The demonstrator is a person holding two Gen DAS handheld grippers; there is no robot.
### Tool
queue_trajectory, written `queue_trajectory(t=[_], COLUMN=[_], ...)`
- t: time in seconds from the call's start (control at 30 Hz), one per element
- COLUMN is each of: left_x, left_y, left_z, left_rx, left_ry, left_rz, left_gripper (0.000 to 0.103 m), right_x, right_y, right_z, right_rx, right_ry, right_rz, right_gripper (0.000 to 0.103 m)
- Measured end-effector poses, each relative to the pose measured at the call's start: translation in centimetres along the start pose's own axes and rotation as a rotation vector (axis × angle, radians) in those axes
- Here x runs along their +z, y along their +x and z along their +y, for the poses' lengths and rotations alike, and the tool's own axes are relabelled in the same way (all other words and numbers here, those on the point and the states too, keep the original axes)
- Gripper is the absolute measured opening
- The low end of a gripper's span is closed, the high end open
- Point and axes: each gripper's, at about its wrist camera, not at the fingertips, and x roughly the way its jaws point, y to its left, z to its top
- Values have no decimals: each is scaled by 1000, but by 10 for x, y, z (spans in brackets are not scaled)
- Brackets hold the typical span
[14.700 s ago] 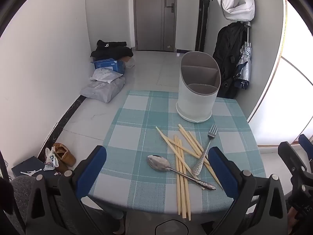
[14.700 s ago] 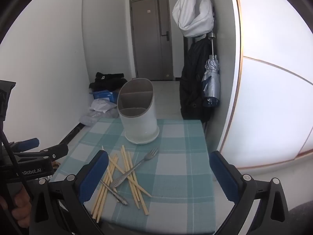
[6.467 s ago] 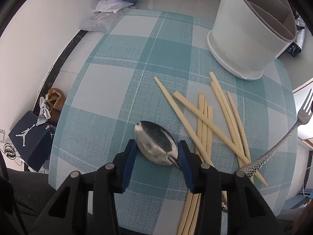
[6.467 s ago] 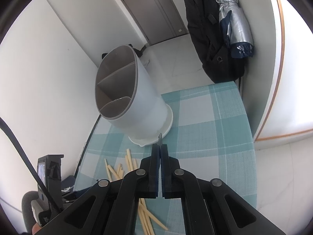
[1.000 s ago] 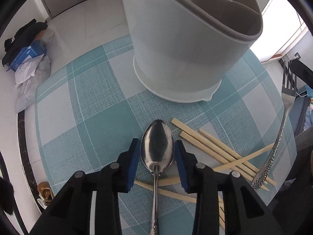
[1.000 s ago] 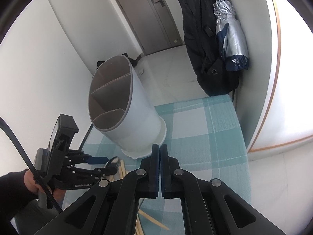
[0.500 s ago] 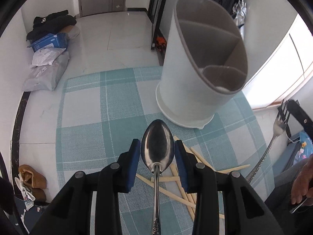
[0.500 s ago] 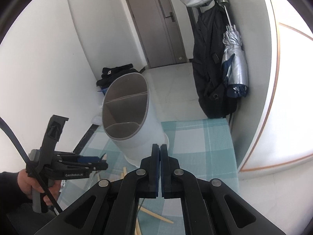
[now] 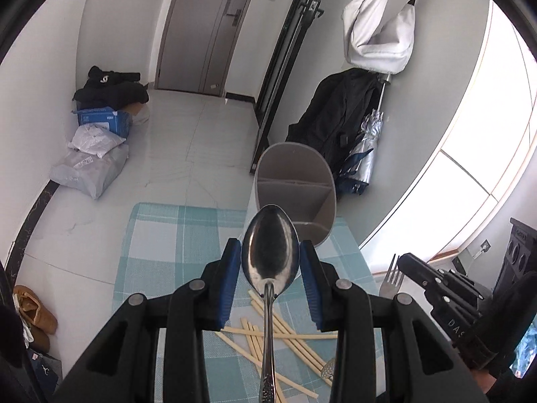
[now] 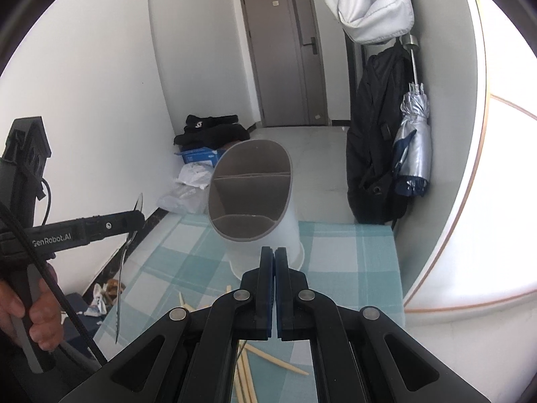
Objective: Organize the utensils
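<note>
The spoon is pinched by its bowl in the left claw, the fork in the shut right claw; either could be tipped loose before the holder is reached

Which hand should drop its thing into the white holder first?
Probably the left. Its gripper holds the spoon lined up with the holder, while the right gripper's fork hangs off to the side.

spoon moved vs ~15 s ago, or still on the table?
Yes. The spoon is off the checked tablecloth, up in the left claw, bowl lifted in front of the white holder. The chopsticks it lay among remain on the cloth.
</note>
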Motion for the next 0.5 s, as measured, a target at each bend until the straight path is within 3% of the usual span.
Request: queue_trajectory(t=[0.2, 0.27, 0.5], left_x=[24, 33, 71], left_y=[-17, -20, -20], left_z=[-15, -18, -20], left_rx=[-22, -60, -63], left_ry=[30, -2, -37], left_rz=[-72, -83, -200], left_gripper=[31, 31, 31], right_x=[12, 22, 79], right_y=[-18, -24, -43], right_z=[-1, -4, -8], right_rx=[-2, -5, -8], right_ry=[13, 20, 0], right_rz=[-33, -47, -119], right_gripper=[1, 1, 1])
